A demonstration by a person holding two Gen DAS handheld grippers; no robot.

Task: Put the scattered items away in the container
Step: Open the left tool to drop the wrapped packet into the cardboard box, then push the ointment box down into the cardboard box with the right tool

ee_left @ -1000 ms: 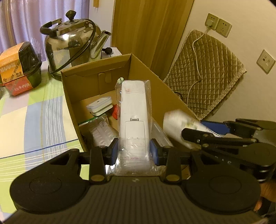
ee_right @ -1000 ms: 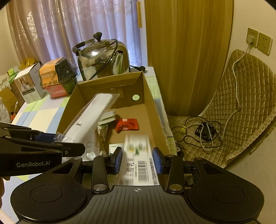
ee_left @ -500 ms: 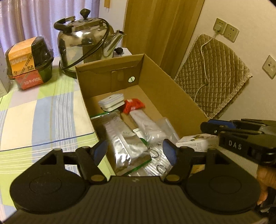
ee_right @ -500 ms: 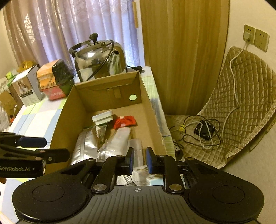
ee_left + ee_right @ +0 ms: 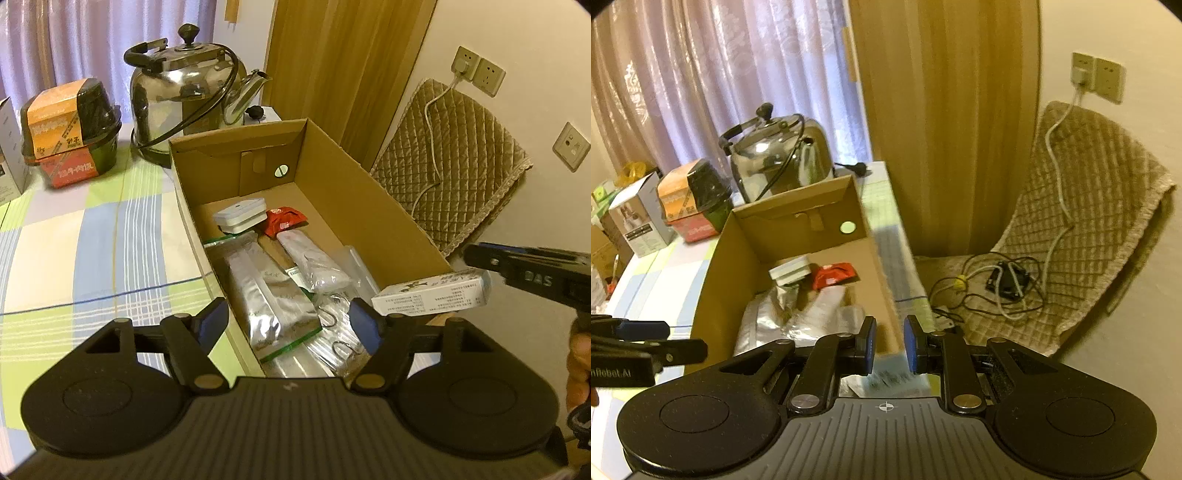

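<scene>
The cardboard box [image 5: 362, 192] stands open on the checked tablecloth. It holds a silver foil pouch [image 5: 269, 291], a clear-bagged white item [image 5: 314, 258], a red packet [image 5: 284, 221] and a white case [image 5: 242, 216]. My left gripper [image 5: 288, 321] hovers open over the box's near end with nothing between its fingers. A small white printed carton [image 5: 428, 293] lies at the box's near right corner, just under the right gripper's fingers [image 5: 476, 254]. My right gripper [image 5: 890, 345] is shut to a narrow gap with nothing between the pads. Below them the small carton [image 5: 886, 382] shows blurred.
A steel kettle [image 5: 184, 92] and an instant-noodle bowl [image 5: 70, 125] stand behind the box on the tablecloth [image 5: 92, 240]. More cartons [image 5: 639, 218] sit at the far left. Right of the table is a quilted seat cover [image 5: 1082, 229] with tangled cables [image 5: 997, 288].
The left gripper opened and let the long bagged white item fall into the box. The right gripper let go of the small printed carton, closed, and drew back a little.
</scene>
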